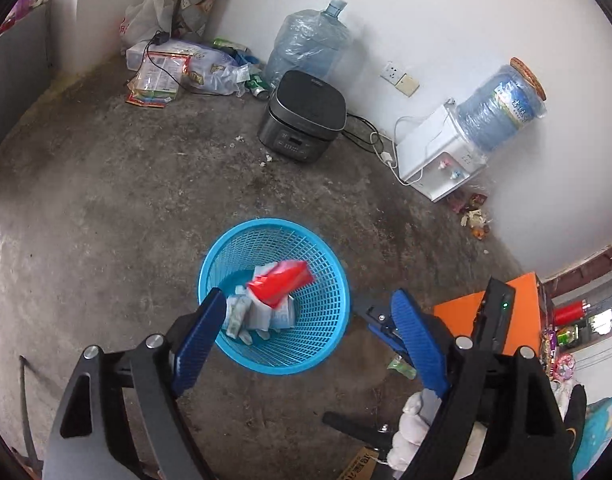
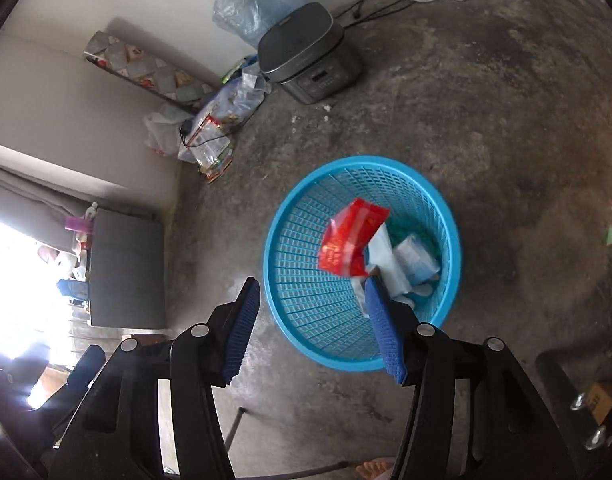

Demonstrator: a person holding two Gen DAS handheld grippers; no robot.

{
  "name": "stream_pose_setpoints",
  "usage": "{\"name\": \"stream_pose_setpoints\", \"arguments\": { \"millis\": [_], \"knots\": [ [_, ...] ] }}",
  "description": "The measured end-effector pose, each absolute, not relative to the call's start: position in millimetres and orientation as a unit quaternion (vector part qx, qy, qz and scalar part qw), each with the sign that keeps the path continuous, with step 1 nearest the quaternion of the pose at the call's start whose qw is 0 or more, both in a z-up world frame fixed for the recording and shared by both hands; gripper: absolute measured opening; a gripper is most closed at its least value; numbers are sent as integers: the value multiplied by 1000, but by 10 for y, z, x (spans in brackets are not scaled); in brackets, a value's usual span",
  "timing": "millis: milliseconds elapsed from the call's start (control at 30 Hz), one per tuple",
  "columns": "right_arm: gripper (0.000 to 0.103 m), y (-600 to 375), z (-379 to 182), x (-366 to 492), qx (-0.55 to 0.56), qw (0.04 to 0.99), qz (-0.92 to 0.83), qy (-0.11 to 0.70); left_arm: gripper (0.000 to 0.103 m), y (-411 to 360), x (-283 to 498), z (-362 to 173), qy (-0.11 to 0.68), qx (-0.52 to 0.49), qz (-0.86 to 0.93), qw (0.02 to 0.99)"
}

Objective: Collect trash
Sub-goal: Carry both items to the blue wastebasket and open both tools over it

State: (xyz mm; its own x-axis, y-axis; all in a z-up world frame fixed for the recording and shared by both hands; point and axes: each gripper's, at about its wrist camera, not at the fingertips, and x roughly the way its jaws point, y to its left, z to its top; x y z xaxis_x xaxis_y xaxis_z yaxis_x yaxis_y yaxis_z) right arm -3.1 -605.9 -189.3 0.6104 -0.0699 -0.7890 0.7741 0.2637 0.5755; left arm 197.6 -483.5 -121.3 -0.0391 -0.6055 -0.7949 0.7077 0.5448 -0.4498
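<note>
On the bare concrete floor [image 1: 106,208] below me stands my blue mesh basket [image 1: 326,320], upright, its round mouth facing up at both cameras. Well beyond it, by the white wall, sit a dark rice cooker [image 1: 304,114], a plastic-wrapped water jug [image 1: 306,46] and a white water dispenser [image 1: 438,156] carrying a blue bottle whose label I cannot read. A heap of bags and printed packets [image 1: 162,76] lies in the corner, its print too small to make out.

Inside the basket, a red wrapper [image 2: 352,236] lies above the pale paper scraps [image 2: 410,264] in the bottom; whether it rests on them I cannot tell. In the right wrist view its long axis runs on a slant, from lower left up to upper right toward the far rim. It is blurred, and any writing on it is unreadable.

My left hand-held gripper [image 1: 310,340] hangs over the basket with its blue pads spread wide, grasping nothing. My right hand-held gripper [image 2: 312,326] is likewise released, its pads far apart, one above the floor just beside the basket and the other over the basket's near wall. A small green wrapper [image 1: 402,368] lies on the floor near the basket
</note>
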Motion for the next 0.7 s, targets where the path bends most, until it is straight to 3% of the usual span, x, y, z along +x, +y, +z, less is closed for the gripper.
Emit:
{"name": "stream_pose_setpoints", "arguments": {
  "millis": [267,333,433,600,700],
  "knots": [
    [56,-5676,-1354,-65,464,782,-282,306,85,-4294,1859,-415,447,37,-502,739],
    [60,-5538,-1152,-24,435,805,-276,294,94,-4049,1798,-106,410,22,-508,757],
    [71,-5225,-772,-24,384,843,-259,273,97,-3596,1677,338,359,5,-513,780],
    [91,-4653,-192,-78,290,898,-233,233,97,-2745,1424,915,293,-9,-499,815],
    [95,-4350,79,-90,248,921,-213,213,97,-2221,1269,1129,266,-15,-480,836]
  ]
}}
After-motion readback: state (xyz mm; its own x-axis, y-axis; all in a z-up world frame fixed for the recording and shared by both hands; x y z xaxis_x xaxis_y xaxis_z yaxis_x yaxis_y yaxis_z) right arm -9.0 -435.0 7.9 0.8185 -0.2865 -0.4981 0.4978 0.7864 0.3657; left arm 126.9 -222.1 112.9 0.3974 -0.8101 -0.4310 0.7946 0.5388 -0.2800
